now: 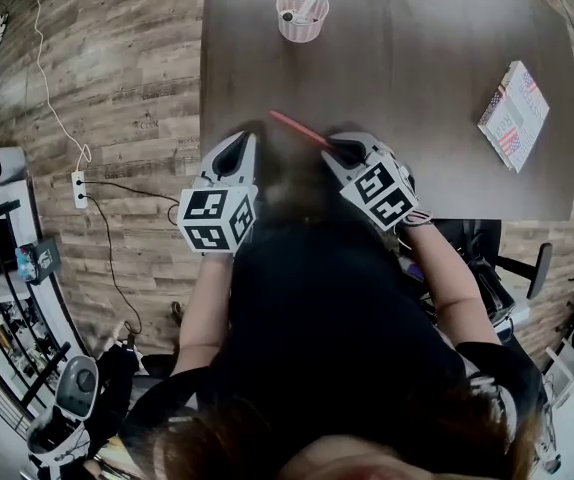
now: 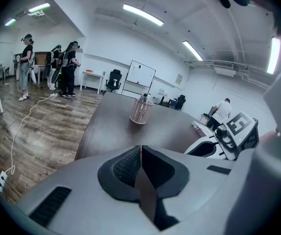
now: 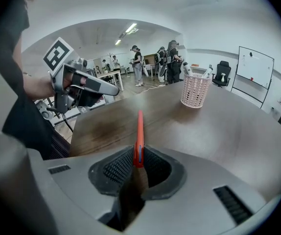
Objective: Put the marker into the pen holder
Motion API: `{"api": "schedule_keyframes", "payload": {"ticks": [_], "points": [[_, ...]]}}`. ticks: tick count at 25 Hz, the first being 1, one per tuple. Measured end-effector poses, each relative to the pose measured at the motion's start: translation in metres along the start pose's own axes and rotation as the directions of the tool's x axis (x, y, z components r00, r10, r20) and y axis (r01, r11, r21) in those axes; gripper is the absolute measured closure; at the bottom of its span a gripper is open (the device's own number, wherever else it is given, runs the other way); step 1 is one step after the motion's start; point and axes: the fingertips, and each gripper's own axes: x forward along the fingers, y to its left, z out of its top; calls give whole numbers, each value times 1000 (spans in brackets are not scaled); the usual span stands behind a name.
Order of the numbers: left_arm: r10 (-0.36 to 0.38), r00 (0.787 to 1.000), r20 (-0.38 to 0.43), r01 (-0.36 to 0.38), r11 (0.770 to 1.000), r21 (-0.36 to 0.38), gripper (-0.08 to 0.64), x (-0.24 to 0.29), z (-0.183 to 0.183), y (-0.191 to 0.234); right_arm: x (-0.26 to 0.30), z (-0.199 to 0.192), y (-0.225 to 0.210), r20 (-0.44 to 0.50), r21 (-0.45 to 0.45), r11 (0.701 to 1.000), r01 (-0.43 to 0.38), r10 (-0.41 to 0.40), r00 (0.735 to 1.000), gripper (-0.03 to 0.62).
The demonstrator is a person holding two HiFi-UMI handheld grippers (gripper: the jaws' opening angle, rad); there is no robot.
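R gripper (image 3: 138, 163) is clamped on red marker (image 3: 139, 131), rear end only; tip swing, rim strike risked at pen holder (image 3: 196, 91) well ahead. L gripper (image 2: 140, 153) closed, empty.

The left claw (image 1: 235, 148) and right claw (image 1: 340, 148) are held out in front of the body, pretty much side by side and tilted downward, with the forearms (image 1: 199, 308) stretched forward. The left one's jaws are pressed together with nothing between them. The right one's are clamped on a red marker (image 1: 297, 128), which is gripped near its back end.
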Motion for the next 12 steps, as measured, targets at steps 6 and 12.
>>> {"api": "schedule_keyframes", "payload": {"ticks": [6, 12], "points": [[-34, 999, 26, 33, 999, 29, 532, -5, 13, -5, -30, 22, -7, 1, 16, 999, 33, -33, 999, 514], [-71, 996, 59, 67, 995, 68, 532, -7, 38, -18, -67, 48, -21, 25, 51, 997, 63, -64, 998, 514]]}}
